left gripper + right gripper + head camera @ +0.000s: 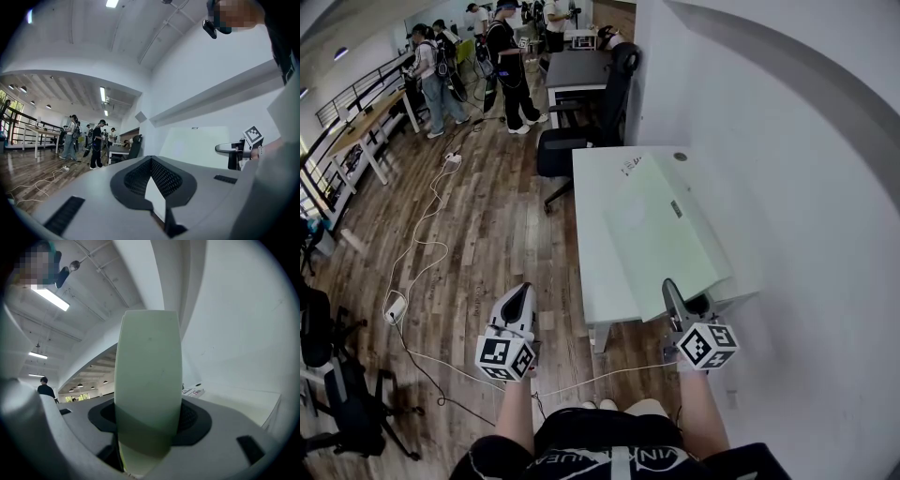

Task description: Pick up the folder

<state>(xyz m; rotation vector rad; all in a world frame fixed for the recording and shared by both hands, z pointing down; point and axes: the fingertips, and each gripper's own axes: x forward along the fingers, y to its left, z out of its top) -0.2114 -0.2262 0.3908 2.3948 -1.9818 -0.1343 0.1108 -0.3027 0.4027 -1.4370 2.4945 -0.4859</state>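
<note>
A pale green folder [666, 225] lies along the white table [598, 281] by the wall, its near edge raised at the table's front corner. My right gripper [672, 291] is shut on that near edge. In the right gripper view the folder [147, 380] rises as a broad green band out of the right gripper [145, 448], filling the space between the jaws. My left gripper [523, 292] hangs over the wooden floor, left of the table and apart from the folder. In its own view the left gripper [161, 206] has its jaws close together and holds nothing.
A black office chair [581, 131] stands at the table's far end, with a grey desk [577, 70] behind it. Several people [508, 66] stand at the back of the room. A white cable [422, 244] snakes over the floor at the left. The white wall [806, 187] borders the table's right side.
</note>
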